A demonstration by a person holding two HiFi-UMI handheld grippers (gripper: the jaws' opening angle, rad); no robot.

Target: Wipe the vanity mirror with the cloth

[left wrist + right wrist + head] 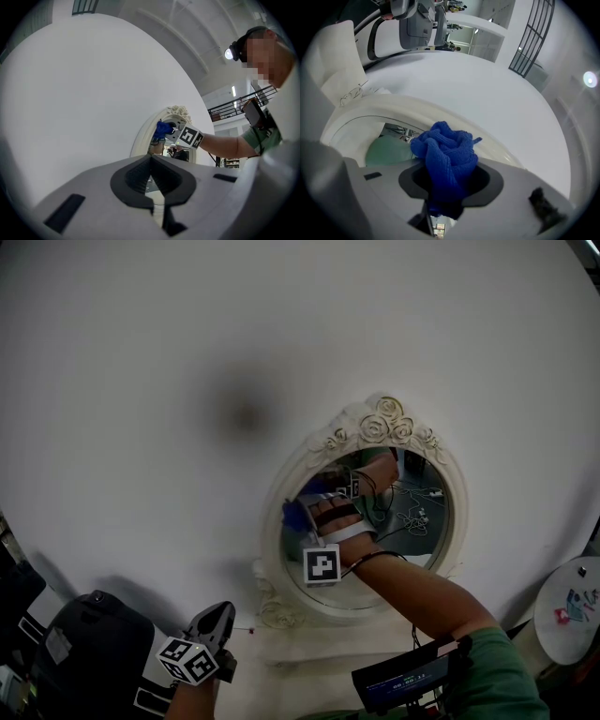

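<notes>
Oval vanity mirror (375, 427) in a cream-white frame with carved scrollwork and a rosette crest, set against a plain white wall (169, 381). The glass reflects the approaching arm and a tangle of cables.

Right gripper (304, 516): reaches in from the lower right, its marker cube facing the viewer, the forearm behind it ending in a green sleeve (497, 673). Its own view shows the tongs (449, 190) pinching a crumpled, bright blue, ribbed cloth (447, 152), the wad bulging out beyond the dark pads.

Blue cloth, location: in the head view the cloth (292, 514) lies against the left edge of the glass, just inside the frame, about halfway up. The left gripper view shows the same wad (162, 129) at the mirror's (143, 138) upper left, with the right gripper (171, 134) directly behind it. In the right gripper view the curved white frame (393, 105) arcs just beyond the cloth.

Left gripper (219, 619): held low, below and to the left of the mirror, well apart from it. Its tongs (151, 174) are pressed together with nothing between them.

A round white side table (562, 592) stands at the far right, carrying a few small coloured items.
</notes>
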